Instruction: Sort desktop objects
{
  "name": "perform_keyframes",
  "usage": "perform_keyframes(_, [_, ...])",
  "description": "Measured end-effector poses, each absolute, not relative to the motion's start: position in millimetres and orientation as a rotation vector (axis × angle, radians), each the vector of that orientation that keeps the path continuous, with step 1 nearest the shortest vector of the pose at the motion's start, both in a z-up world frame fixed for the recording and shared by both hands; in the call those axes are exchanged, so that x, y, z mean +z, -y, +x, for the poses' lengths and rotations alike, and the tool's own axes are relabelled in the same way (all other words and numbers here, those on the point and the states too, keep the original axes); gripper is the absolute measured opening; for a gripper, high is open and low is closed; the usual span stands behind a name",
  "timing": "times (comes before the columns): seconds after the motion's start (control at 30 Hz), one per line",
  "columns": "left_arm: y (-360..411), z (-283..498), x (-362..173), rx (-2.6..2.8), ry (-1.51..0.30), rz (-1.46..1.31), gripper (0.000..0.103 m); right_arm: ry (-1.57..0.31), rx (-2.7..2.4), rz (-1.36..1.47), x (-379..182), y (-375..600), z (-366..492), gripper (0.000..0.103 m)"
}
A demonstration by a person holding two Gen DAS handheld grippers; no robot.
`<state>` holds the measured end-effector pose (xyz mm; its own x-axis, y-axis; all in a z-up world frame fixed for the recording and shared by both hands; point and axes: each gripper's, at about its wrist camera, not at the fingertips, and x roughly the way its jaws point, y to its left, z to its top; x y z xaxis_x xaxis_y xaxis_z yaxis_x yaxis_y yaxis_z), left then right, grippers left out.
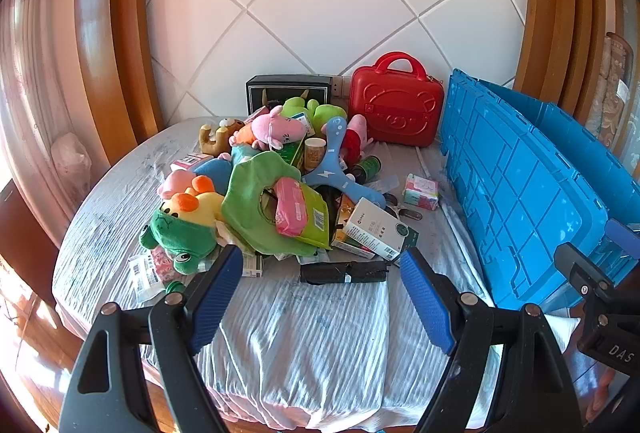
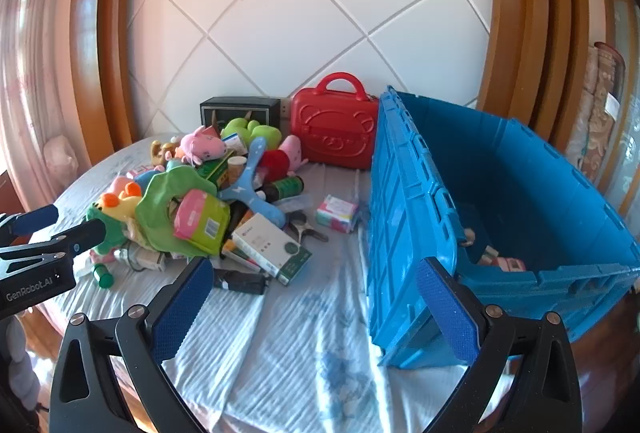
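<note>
Your left gripper (image 1: 321, 275) stands open above the near part of the table (image 1: 304, 353), nothing between its jaws; just beyond it lies a black folded umbrella (image 1: 343, 271). Your right gripper (image 2: 314, 291) is wide open too and holds nothing, near the front wall of the blue crate (image 2: 404, 233), which stands at the right edge of the table. The pile of toys and boxes (image 1: 256, 193) lies in the middle of the table, and a red case (image 1: 396, 111) stands at the far edge. In the right wrist view you read "GenRobot.AI" on the left gripper's body. The white box (image 1: 374, 229) has print too small to read.
</note>
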<state>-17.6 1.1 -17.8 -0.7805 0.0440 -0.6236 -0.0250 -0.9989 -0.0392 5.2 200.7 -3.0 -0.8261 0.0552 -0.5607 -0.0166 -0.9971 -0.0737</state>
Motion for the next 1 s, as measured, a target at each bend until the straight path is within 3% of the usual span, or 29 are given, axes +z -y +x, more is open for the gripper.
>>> perform_keyframes(1.0, [0.8, -46.8, -39.6, 2.856, 0.032, -1.132, 0.081, 0.131, 2.958, -0.997, -16.1, -192.5, -20.8, 0.103])
